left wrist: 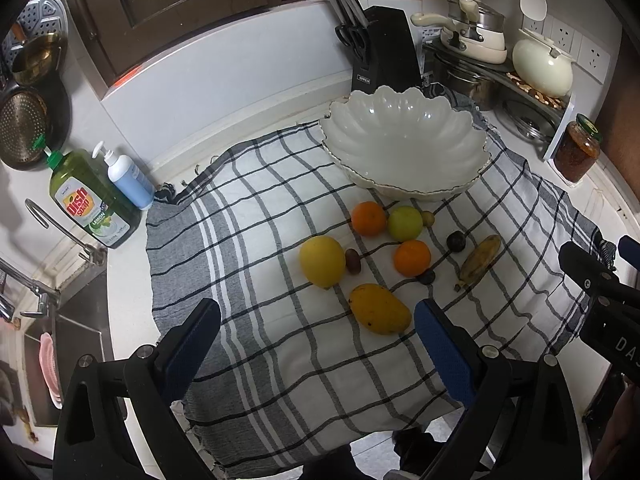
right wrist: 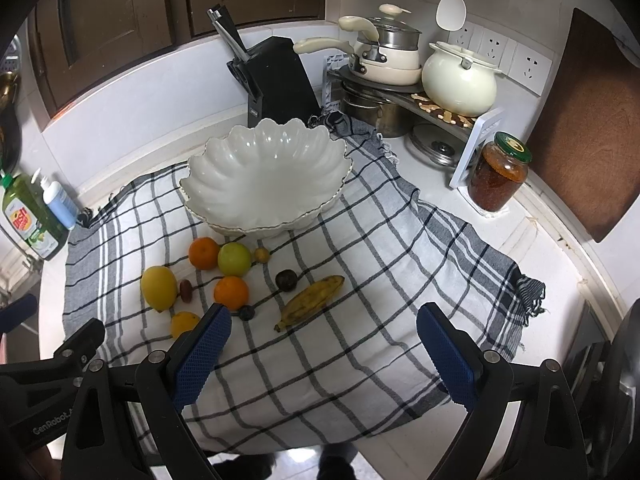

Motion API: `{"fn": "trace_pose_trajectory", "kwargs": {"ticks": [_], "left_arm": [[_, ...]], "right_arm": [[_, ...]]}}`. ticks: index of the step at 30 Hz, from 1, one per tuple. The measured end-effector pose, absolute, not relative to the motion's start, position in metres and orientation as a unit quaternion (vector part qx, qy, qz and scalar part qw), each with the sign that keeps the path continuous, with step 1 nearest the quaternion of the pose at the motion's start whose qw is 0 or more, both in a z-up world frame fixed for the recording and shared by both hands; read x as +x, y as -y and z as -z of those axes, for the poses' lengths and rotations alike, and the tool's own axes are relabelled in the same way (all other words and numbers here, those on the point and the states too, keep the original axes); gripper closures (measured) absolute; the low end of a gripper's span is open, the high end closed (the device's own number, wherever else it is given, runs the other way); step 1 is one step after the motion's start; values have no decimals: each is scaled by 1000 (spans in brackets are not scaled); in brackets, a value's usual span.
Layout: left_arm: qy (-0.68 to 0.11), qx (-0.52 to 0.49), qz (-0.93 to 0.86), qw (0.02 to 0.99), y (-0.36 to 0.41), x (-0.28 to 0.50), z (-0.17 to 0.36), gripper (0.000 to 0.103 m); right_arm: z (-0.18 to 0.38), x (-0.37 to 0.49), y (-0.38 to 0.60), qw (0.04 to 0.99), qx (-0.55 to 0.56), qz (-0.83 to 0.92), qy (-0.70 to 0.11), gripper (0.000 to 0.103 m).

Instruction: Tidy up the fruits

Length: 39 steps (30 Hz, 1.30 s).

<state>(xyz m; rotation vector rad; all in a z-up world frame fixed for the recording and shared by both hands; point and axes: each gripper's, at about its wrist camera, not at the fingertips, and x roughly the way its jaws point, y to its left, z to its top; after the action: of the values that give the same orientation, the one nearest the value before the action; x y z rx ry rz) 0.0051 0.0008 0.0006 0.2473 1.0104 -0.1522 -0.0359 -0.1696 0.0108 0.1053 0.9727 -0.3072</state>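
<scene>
A white scalloped bowl point(left wrist: 404, 140) point(right wrist: 264, 176) stands empty on a checked cloth point(left wrist: 280, 360) point(right wrist: 380, 280). In front of it lie loose fruits: two oranges point(left wrist: 369, 218) point(left wrist: 412, 258), a green apple point(left wrist: 405, 223), a yellow lemon point(left wrist: 322, 261), a mango point(left wrist: 380, 309), a spotted banana point(left wrist: 480, 258) point(right wrist: 312, 300) and several small dark fruits point(left wrist: 456, 241). My left gripper point(left wrist: 318, 344) is open and empty, hovering above the cloth just short of the mango. My right gripper point(right wrist: 324, 344) is open and empty, hovering near the banana; it also shows at the right edge of the left wrist view point(left wrist: 600, 264).
A black knife block point(left wrist: 384, 56) stands behind the bowl. Pots on a rack point(right wrist: 400, 64) and a glass jar point(right wrist: 498, 172) stand at the right. Dish soap point(left wrist: 90, 200) and a blue pump bottle point(left wrist: 128, 178) stand at the left by the sink point(left wrist: 72, 320).
</scene>
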Motion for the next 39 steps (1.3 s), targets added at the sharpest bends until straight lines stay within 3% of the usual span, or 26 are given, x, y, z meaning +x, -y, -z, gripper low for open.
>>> {"fn": "trace_pose_trajectory", "kwargs": {"ticks": [39], "left_arm": [[-477, 118, 74, 868, 1, 11, -2, 4]], "right_arm": [[-15, -38, 171, 874, 51, 148, -460, 8]]}}
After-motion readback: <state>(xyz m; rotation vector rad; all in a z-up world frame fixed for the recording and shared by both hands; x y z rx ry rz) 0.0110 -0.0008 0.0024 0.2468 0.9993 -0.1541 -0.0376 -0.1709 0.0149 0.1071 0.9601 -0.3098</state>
